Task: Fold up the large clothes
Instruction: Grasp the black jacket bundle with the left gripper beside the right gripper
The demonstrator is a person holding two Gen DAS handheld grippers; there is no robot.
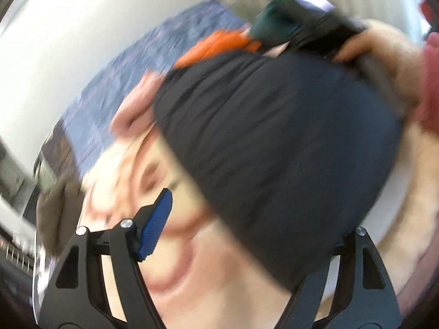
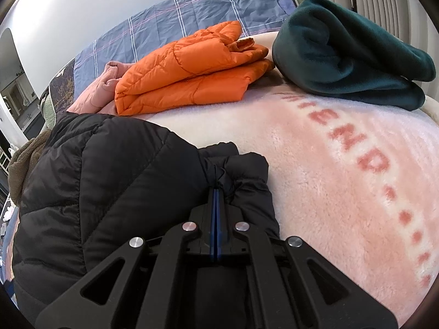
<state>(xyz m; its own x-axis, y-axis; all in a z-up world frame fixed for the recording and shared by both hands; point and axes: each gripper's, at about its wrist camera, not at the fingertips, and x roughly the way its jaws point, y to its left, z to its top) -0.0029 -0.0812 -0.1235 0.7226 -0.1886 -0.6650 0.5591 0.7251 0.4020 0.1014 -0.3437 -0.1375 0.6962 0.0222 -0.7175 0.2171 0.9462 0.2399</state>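
A black puffer jacket [image 2: 104,186] lies on a pink fleece blanket [image 2: 343,192]. My right gripper [image 2: 216,189] is shut on a bunched edge of the jacket, its blue pads pressed together. In the blurred left wrist view the jacket [image 1: 274,150] fills the middle and covers the right finger. My left gripper [image 1: 247,213] stands wide open; its blue left pad [image 1: 156,227] shows beside the jacket. The right gripper body [image 1: 315,19] and the hand holding it show at the top of that view.
A folded orange puffer jacket [image 2: 192,68] and a rolled dark green fleece [image 2: 351,52] lie at the far side of the blanket. A pink garment [image 2: 96,93] lies left of the orange jacket. A blue plaid sheet [image 2: 192,16] covers the bed behind.
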